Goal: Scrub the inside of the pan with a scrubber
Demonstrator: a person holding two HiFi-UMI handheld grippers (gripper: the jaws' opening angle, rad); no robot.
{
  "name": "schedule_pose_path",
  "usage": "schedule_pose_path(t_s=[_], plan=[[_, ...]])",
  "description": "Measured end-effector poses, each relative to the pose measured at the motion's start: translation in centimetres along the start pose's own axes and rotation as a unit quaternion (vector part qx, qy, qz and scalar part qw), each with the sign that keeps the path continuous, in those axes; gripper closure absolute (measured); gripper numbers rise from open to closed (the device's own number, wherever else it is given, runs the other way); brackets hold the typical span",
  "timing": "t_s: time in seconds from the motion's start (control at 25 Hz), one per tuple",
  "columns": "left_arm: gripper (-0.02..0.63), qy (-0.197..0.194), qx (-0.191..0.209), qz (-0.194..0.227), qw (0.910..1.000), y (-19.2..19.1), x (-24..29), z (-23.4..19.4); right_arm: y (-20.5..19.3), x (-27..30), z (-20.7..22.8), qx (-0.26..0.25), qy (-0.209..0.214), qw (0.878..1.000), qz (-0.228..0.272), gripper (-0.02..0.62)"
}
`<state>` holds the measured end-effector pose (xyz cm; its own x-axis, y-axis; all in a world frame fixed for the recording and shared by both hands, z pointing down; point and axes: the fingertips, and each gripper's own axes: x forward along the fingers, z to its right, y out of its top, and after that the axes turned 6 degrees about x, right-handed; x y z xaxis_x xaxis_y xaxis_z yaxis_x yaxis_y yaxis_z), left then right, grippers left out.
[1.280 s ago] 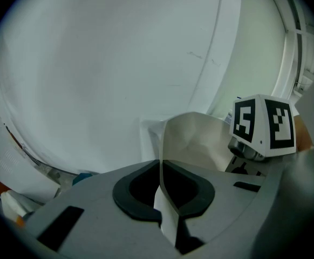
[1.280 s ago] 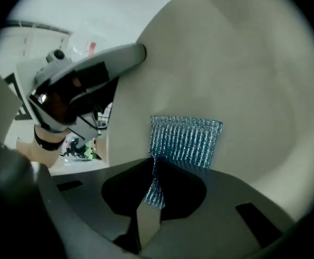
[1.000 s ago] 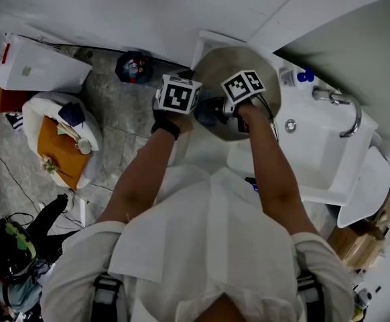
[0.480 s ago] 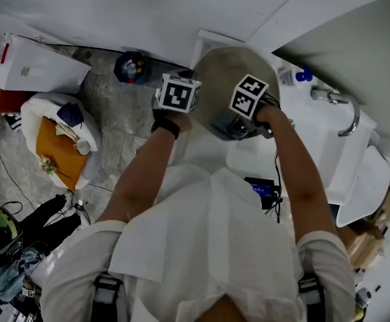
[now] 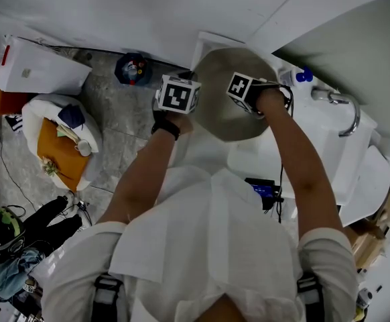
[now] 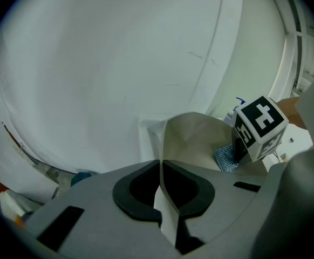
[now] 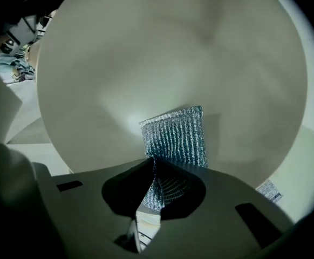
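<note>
A round beige pan [image 5: 225, 116] is held tilted over the white counter. My left gripper [image 6: 161, 169] is shut on its thin left rim, and the pan [image 6: 192, 136] stretches away beyond the jaws. My right gripper [image 7: 152, 166] is shut on a silvery mesh scrubber [image 7: 176, 136], which lies flat against the inner face of the pan [image 7: 168, 53]. In the head view the right gripper's marker cube [image 5: 243, 87] sits over the pan's upper right part. The left gripper view also shows the scrubber [image 6: 225, 158] against the pan.
A white sink with a chrome faucet [image 5: 346, 109] lies to the right, a blue-capped bottle [image 5: 303, 76] behind it. A dark device [image 5: 262, 190] lies on the counter. On the floor at left are a blue bucket [image 5: 133, 67], a white box [image 5: 37, 66] and an orange-lined seat [image 5: 61, 146].
The right gripper has swept with the scrubber from the pan's lower middle to its upper right and turned at the wrist. The left gripper and the pan kept still.
</note>
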<state>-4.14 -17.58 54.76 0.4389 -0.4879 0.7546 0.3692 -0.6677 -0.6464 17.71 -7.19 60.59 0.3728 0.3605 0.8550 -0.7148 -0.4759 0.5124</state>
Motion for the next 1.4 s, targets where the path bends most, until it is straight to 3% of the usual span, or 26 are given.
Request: schedule_pose_path(t_s=[0.12, 0.24, 0.44, 0.6, 0.8, 1.04, 1.28, 1.4], plan=[[0.577, -0.002, 0.001, -0.002, 1.0, 0.0, 0.0, 0.0, 1.7, -0.4, 2.2, 0.021, -0.041, 0.998, 0.043, 0.563], [0.577, -0.005, 0.006, -0.007, 0.9999, -0.1, -0.1, 0.0, 4.4, -1.4, 4.7, 0.027, -0.105, 0.988, 0.114, 0.563], [0.577, -0.007, 0.013, -0.012, 0.9998, -0.2, -0.1, 0.1, 8.2, -4.5, 6.7, 0.036, -0.168, 0.958, 0.231, 0.564], [0.577, -0.007, 0.016, -0.016, 0.9997, -0.5, -0.1, 0.0, 11.4, -6.4, 6.2, 0.01, -0.194, 0.931, 0.31, 0.563], [0.577, -0.003, 0.019, -0.02, 0.9996, -0.7, -0.1, -0.2, 14.2, -8.7, 4.4, 0.011, -0.166, 0.902, 0.399, 0.563], [0.577, -0.003, 0.021, -0.018, 0.9996, -0.6, 0.0, -0.2, 16.4, -10.4, 0.3, -0.017, -0.112, 0.879, 0.463, 0.563], [0.577, -0.006, 0.02, -0.018, 0.9996, -0.6, 0.0, -0.1, 17.0, -10.7, -4.3, -0.032, -0.038, 0.868, 0.494, 0.565], [0.577, -0.004, 0.018, -0.012, 0.9998, -0.5, 0.0, -0.2, 16.2, -9.4, -8.0, -0.04, 0.058, 0.874, 0.481, 0.565]])
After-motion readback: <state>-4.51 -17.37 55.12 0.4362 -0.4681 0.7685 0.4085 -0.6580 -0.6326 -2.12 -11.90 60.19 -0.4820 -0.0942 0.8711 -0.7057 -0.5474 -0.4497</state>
